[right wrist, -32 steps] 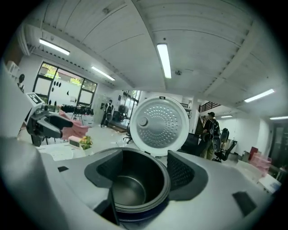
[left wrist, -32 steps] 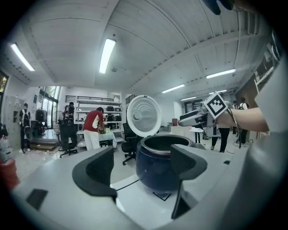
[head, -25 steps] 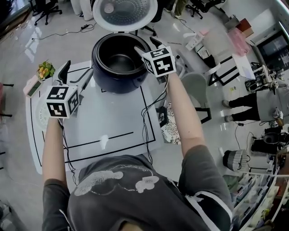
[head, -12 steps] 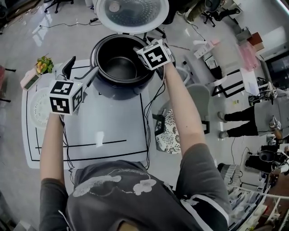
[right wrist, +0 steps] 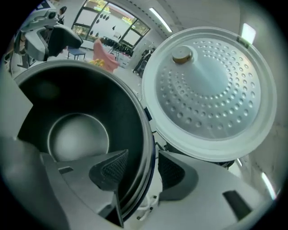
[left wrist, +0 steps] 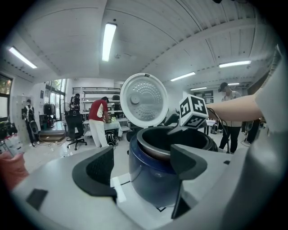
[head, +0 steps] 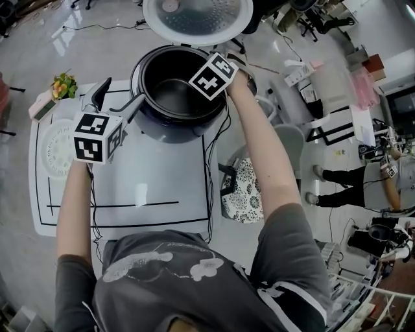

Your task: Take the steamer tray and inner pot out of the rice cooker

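One pot (head: 174,97) sat in one cooker (head: 170,131); your right gripper (right wrist: 141,170) was closing astride its rim, not yet gripping; your left gripper (left wrist: 143,166) gaped empty.

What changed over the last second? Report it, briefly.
The right claw came down and rolled over the dark round metal inner pot. It now straddles the rim, one jaw inside and one outside. Its jaws have just been closing but are not yet pressing. Unchanged: the left claw is open beside the dark blue rice cooker, the white lid is up, and the white perforated tray lies to its left.
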{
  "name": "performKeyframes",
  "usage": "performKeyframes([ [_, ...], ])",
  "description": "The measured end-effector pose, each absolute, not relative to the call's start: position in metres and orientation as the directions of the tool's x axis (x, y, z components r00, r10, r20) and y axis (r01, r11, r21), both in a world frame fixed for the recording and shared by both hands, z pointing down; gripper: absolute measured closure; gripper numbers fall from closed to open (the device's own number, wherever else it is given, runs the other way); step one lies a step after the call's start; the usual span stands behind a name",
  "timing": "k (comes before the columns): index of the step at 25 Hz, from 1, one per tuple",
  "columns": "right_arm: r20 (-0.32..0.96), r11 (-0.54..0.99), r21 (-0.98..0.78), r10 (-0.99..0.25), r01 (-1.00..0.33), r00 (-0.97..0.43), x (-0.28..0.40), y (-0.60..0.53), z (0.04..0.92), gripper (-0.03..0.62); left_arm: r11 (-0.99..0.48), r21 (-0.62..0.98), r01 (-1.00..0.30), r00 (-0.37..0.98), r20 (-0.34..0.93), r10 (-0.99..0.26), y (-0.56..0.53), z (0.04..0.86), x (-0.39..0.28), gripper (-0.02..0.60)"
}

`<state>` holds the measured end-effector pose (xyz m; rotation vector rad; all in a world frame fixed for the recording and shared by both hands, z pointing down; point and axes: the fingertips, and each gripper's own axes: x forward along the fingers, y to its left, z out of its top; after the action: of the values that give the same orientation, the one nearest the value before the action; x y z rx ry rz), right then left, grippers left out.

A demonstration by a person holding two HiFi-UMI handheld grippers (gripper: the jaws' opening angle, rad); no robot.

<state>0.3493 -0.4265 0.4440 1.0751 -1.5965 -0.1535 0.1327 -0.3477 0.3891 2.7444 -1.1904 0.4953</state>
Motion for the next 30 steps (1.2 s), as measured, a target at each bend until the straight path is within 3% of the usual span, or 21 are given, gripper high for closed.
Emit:
performKeyframes([
  [2, 0.724, 0.583, 0.619, -0.683, -0.527, 0.094, 0.351, -0.429, 0.449, 0.402, -0.686, -0.03, -0.727, 0.638, 0.339, -0.692, -0.348, 0.39, 0.133, 0.193],
  [6, 0.732, 0.585, 0.614, -0.673, -0.531, 0.105, 0.351, -0.431, 0.45, 0.408, -0.683, -0.028, -0.73, 0.635, 0.342, -0.693, -0.349, 0.392, 0.131, 0.193],
  [11, 0.729, 0.563, 0.544, -0.685, -0.622, 0.018, 0.344, -0.427, 0.428, 0.459, -0.688, -0.045, -0.724, 0.635, 0.344, -0.691, -0.352, 0.389, 0.131, 0.193],
  [18, 0.724, 0.554, 0.448, -0.685, -0.702, -0.078, 0.338, -0.428, 0.416, 0.478, -0.701, -0.11, -0.705, 0.637, 0.338, -0.693, -0.374, 0.374, 0.144, 0.195],
  [30, 0.663, 0.573, 0.389, -0.718, -0.722, -0.213, 0.321, -0.422, 0.371, 0.493, -0.768, -0.199, -0.609, 0.555, 0.585, -0.591, -0.444, 0.414, 0.203, 0.209],
])
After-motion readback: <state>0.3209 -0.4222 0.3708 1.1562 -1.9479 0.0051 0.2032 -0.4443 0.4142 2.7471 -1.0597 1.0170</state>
